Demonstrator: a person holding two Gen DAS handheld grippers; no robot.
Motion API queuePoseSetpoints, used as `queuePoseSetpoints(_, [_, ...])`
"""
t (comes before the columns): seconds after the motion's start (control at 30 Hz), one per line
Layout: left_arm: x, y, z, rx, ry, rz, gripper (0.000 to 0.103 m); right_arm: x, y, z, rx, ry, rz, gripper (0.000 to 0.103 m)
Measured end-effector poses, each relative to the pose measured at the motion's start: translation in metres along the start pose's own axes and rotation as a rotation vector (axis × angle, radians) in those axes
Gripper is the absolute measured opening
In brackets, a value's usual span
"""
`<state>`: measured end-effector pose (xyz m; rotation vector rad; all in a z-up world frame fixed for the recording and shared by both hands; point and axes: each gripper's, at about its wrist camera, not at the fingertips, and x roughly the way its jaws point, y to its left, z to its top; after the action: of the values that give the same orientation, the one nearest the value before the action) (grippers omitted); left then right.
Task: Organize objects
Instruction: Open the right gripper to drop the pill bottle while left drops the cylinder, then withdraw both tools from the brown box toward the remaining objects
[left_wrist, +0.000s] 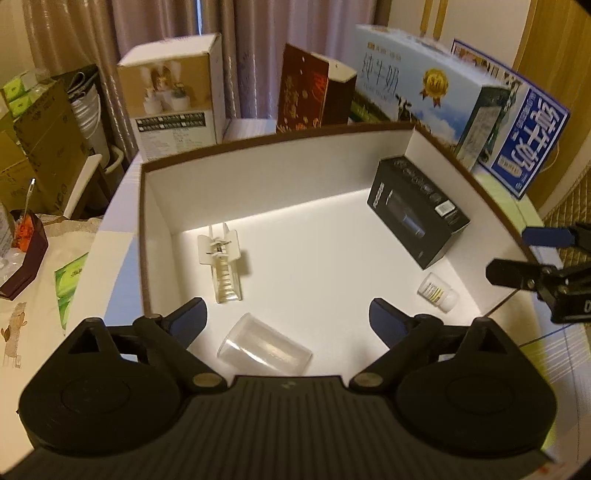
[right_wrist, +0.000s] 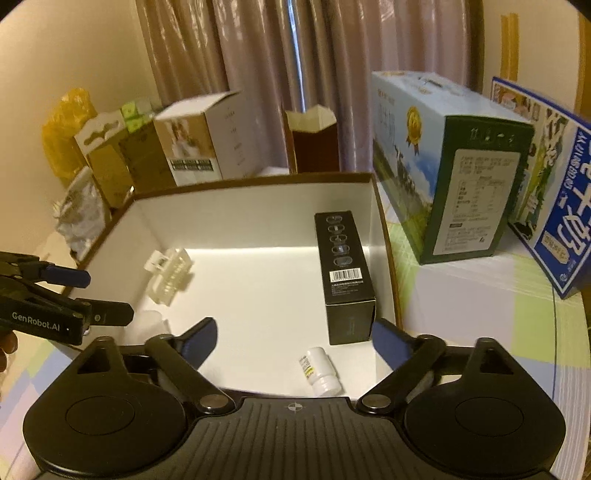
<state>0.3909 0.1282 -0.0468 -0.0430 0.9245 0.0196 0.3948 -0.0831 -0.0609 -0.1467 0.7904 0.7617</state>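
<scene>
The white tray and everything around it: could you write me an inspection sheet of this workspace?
Surface: a table under a pastel checked cloth; a white tray with brown rim sits on it.
Job's things: in the tray, a black box by the right wall, a clear cup on its side, a small white bottle lying down, a clear perfume bottle lying down.
Clutter: milk cartons, a brown bag and a photo box behind the tray.
Grippers: left gripper and right gripper both open, empty, above the tray's near edge.
Cables: nothing seen.
Surroundings: curtains behind; stacked cardboard boxes at left.
</scene>
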Motion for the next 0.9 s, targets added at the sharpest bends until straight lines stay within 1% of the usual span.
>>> queuePoseSetpoints(0.17, [-0.024,0.001,-0.007,-0.017,-0.031,0.025,0.095,-0.024,0.006,-0.006,0.019,-0.043,0.002,0.096])
queuePoseSetpoints(0.4, [-0.054,0.005,-0.027,-0.059,-0.041,0.039,0.095,-0.050,0.013,-0.024,0.049,-0.057,0.009,0.097])
queuePoseSetpoints(0.63, [-0.077,0.006,-0.056,-0.092,-0.020,0.045,0.095,-0.070,0.019,-0.043,0.072,-0.050,0.008,0.097])
queuePoseSetpoints(0.9, [-0.088,0.001,-0.088,-0.112,0.016,0.065,0.095,-0.085,0.029,-0.065,0.071,-0.029,0.009,0.097])
